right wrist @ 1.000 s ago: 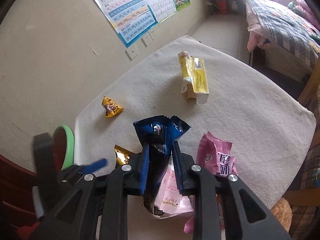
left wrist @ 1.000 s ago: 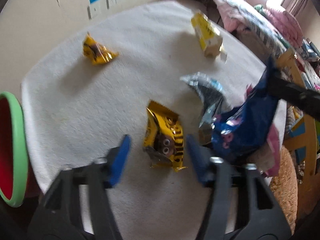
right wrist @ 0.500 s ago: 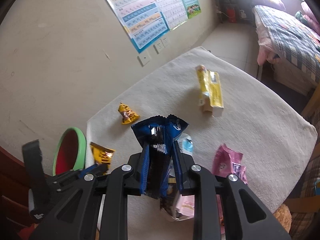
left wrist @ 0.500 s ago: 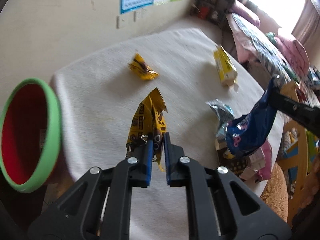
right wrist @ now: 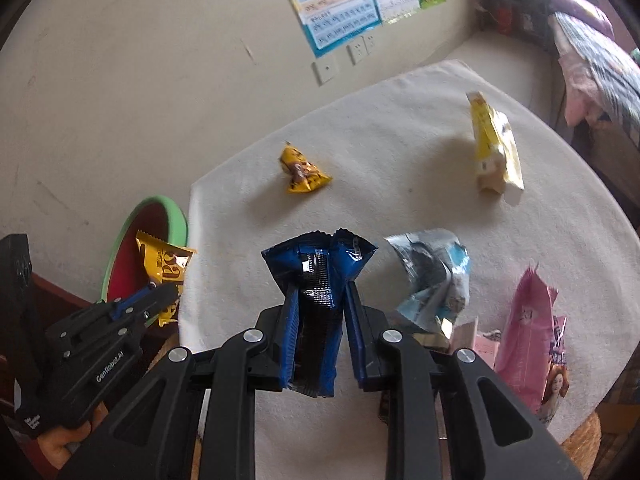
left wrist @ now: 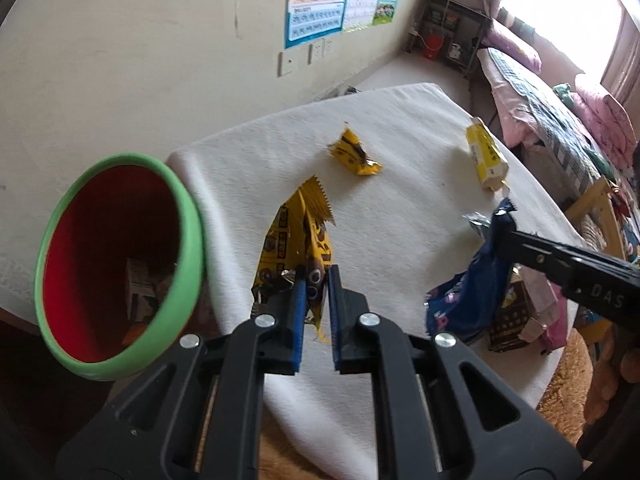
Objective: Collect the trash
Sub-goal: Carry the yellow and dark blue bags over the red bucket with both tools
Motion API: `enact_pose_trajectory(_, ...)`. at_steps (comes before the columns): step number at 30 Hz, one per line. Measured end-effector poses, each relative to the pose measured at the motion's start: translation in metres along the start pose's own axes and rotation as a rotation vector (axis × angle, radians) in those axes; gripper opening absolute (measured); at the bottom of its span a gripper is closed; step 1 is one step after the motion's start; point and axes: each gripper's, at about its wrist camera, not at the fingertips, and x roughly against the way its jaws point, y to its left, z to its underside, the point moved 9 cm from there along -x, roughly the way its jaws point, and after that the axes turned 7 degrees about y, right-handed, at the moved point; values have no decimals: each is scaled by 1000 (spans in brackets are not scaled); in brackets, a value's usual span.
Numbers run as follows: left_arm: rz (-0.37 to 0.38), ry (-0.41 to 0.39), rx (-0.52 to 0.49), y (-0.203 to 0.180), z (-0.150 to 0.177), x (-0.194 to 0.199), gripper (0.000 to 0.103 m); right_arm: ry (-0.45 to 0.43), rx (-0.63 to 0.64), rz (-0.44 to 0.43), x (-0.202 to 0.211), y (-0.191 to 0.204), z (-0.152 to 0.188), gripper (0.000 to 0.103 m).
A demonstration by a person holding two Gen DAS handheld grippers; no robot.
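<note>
My left gripper [left wrist: 316, 280] is shut on a yellow snack wrapper [left wrist: 296, 236] and holds it in the air beside the green-rimmed red bin [left wrist: 188, 240]. From the right wrist view the same wrapper [right wrist: 166, 264] hangs in front of the bin's mouth [right wrist: 160, 204], with the left gripper [right wrist: 160, 296] below it. A crumpled dark blue wrapper [right wrist: 320, 264] sticks up from my right gripper [right wrist: 320, 296], which is shut on it above the white-covered table [right wrist: 400, 128]. The left wrist view has that blue wrapper [left wrist: 468, 300] at the right.
On the table lie a small yellow wrapper [right wrist: 302, 170], a yellow carton [right wrist: 494, 152], a silver-blue wrapper [right wrist: 432, 276] and a pink packet [right wrist: 528, 344]. Some trash lies inside the bin. A bed [left wrist: 560, 112] stands to the right, and a wall runs behind the table.
My left gripper closed on the yellow wrapper, lifted it off the table and carried it left to the bin. The right gripper, still gripping the blue wrapper, shifted left as well.
</note>
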Motion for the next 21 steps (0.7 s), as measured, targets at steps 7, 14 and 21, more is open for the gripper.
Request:
enact_pose_trajectory(7, -26, -12, 49, 23, -4, -1, 10, 14, 10, -11, -5, 11, -8, 22)
enact_pose_trajectory(14, -53, -47, 99, 50, -6, 16, 10, -14, 30, -31, 0, 35, -22, 22)
enact_pose_trajectory(21, -96, -77, 133, 79, -7, 29, 10, -17, 64, -44, -5, 58, -29, 22)
